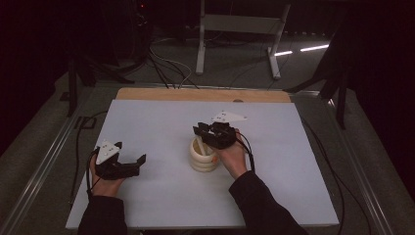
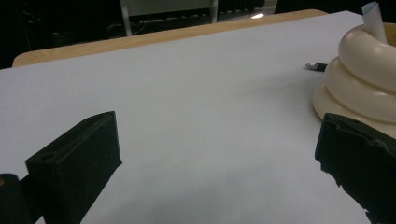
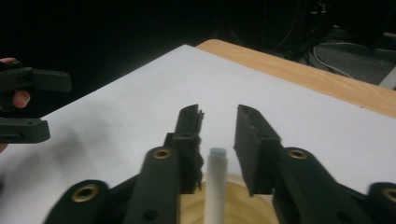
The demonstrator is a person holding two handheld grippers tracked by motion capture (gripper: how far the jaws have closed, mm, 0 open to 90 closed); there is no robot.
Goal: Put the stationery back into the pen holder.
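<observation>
White pen [image 3: 216,182] upright in ribbed cream holder [image 1: 203,157], blue end up.

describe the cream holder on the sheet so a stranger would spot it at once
On the white sheet covering the table, look just right of centre, under the right gripper. The holder is a cream pot of stacked bulging rings, the only pale rounded thing there.
</observation>
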